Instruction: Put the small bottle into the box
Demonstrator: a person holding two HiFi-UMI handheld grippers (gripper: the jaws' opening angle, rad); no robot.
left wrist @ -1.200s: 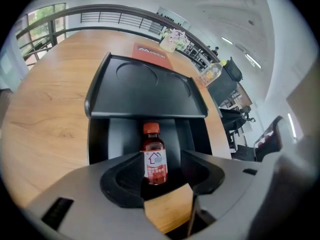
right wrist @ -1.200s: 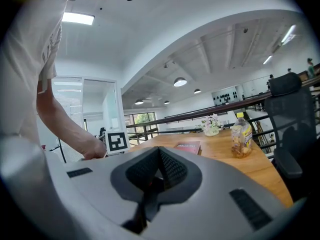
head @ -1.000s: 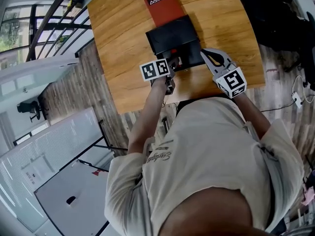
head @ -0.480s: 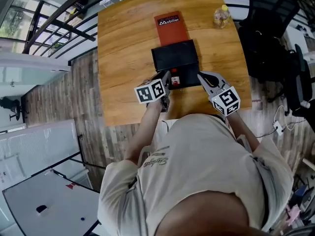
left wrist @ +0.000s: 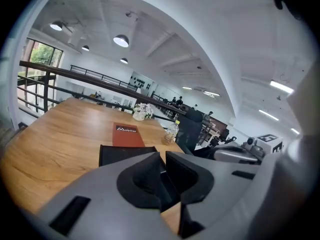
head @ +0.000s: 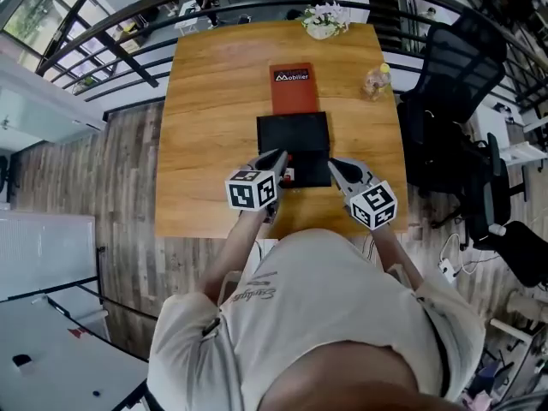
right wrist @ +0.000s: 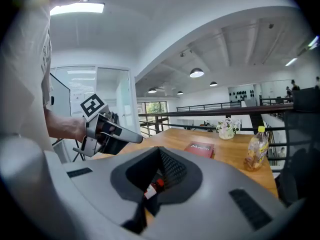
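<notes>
Left tongs [head: 280,154] lifted above box [head: 295,131], just closed empty, right tongs [head: 330,163] closed alongside, both tilted down

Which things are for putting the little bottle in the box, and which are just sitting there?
For the job: small bottle, black box, left gripper, right gripper.
Just lying about: red Mobilier panel, yellow-capped drink bottle, flowers, black chair.

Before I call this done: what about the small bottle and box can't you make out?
Head view: small bottle too small to tell how it lies.
Right gripper view: small bottle mostly hidden behind the jaws of the right gripper.
Head view: box interior dark, too small.
</notes>
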